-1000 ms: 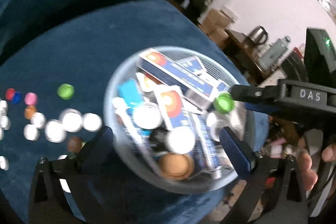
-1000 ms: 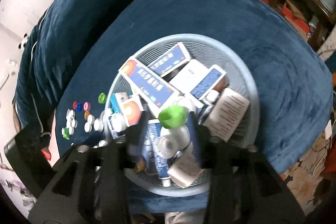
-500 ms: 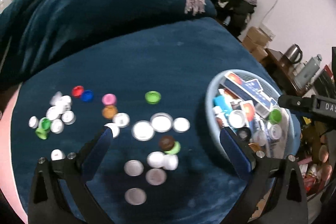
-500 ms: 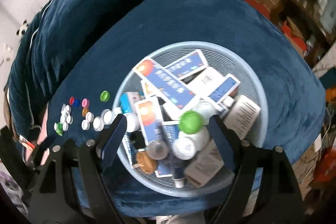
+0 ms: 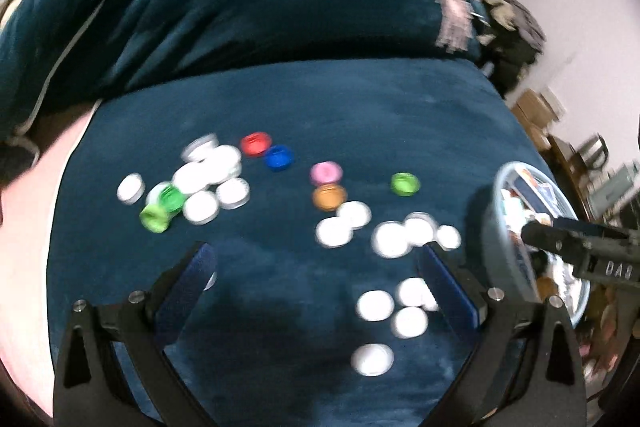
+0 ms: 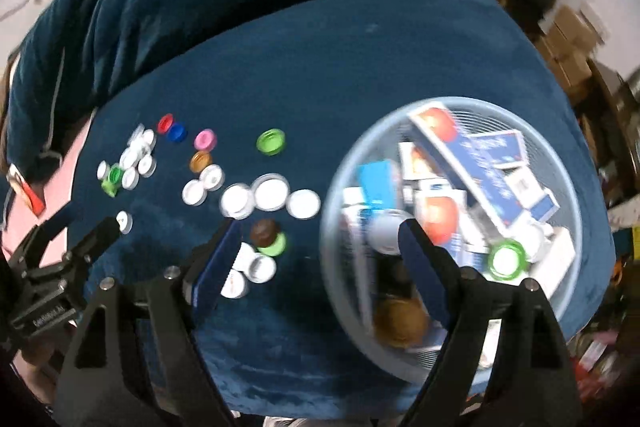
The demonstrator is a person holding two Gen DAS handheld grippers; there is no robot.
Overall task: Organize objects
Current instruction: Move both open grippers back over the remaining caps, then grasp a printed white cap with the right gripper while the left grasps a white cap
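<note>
Both grippers empty right now. Left gripper [image 5: 320, 267] has its jaws spread wide over bare blue cushion [image 5: 360, 107], nothing between the pads. Right gripper [image 6: 316, 247] has just been opening its jaws and they stand wide too, nothing held; one finger hangs over the loose caps, the other over the basket [image 6: 332, 187].

Where the work is: the caps lie scattered on the cushion to the left of the basket. White cluster [image 5: 208, 175] far left with two green ones [image 5: 160, 207] mixed in. Red [image 5: 256, 143] and blue [image 5: 279, 157] touching. Pink [image 5: 327, 173] and orange [image 5: 329, 197] touching. Lone green cap [image 5: 405, 183] well apart from the rest. More white caps [image 5: 400, 237] just beside the basket rim. Brown cap [image 6: 264, 231] sits on or against a green one; we can't tell which. The basket is already heaped with medicine boxes [image 6: 472, 163] and bottles, and a green cap [image 6: 506, 259] lies on top of the pile.

Our read: we're between picks, heading for the next cap.

How to do it well:
- Take the isolated ones first; the lone green cap gives clean pad access on both sides.
- Come down steep, pads straddling the cap rim. The cushion is soft, so caps will tip or sink if we press.
- Avoid touching pairs until singles are gone, or we drag the neighbour.
- Both frames are blurred. Settle before closing.
- Drop over the basket's middle; the heap is high and caps may roll off near the rim.
</note>
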